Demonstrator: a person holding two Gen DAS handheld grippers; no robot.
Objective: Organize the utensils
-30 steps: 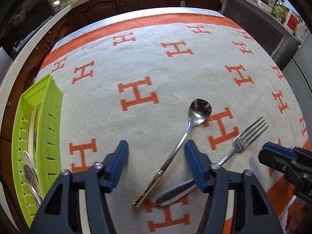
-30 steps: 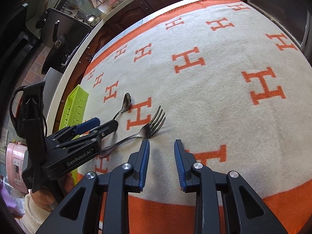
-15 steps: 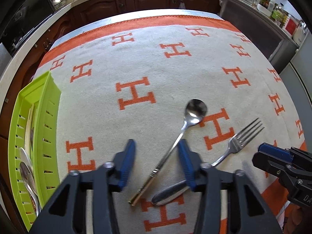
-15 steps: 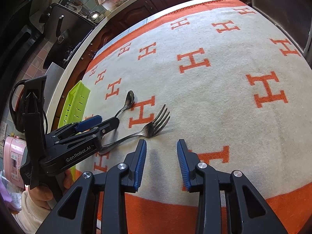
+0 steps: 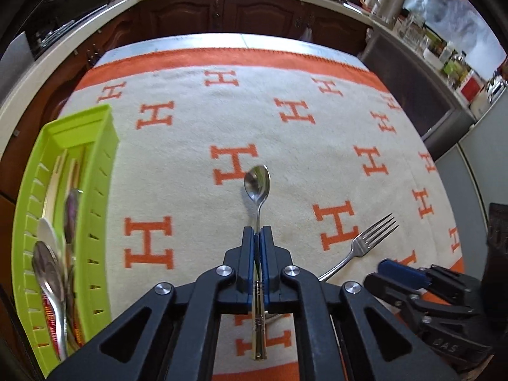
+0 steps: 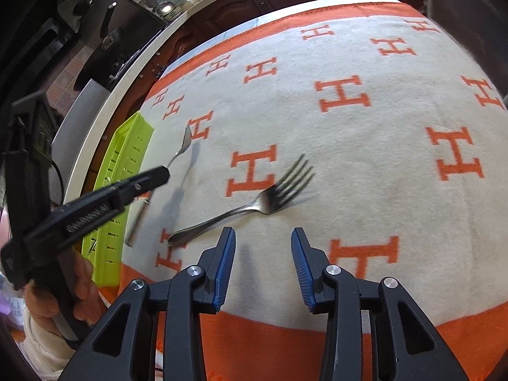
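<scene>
1. Left wrist view: my left gripper [image 5: 257, 238] has just been closing and is now clamped on the handle of the spoon [image 5: 257, 184], about mid-length. Bowl points forward past the tips; the gold handle end hangs back under the gripper body.
2. Right wrist view: the spoon appears clear of the blanket [image 6: 365, 165], casting a shadow on the cloth below, with the bowl tilted upward.
3. My right gripper [image 6: 263, 254] stands partly open with nothing between the pads; its jaws have just been opening. It sits just short of the fork [image 6: 241, 209], which lies flat on the blanket-covered worktop, tines pointing away.
4. Green tray [image 5: 101, 171] is at the left edge of the blanket, already holding several spoons and other pieces I cannot make out.
5. Step in hand, as I judge it: carry the spoon to the tray.
   - Keep the clamp firm; a smooth metal handle may pivot between the pads.
   - Carry it high enough to clear the near wall of the tray.
   - Turn the spoon to run along the tray before letting go.
   - Release low, so it settles beside the others.
6. For the fork, I should straddle the narrow neck across its width, pads low to the cloth.
</scene>
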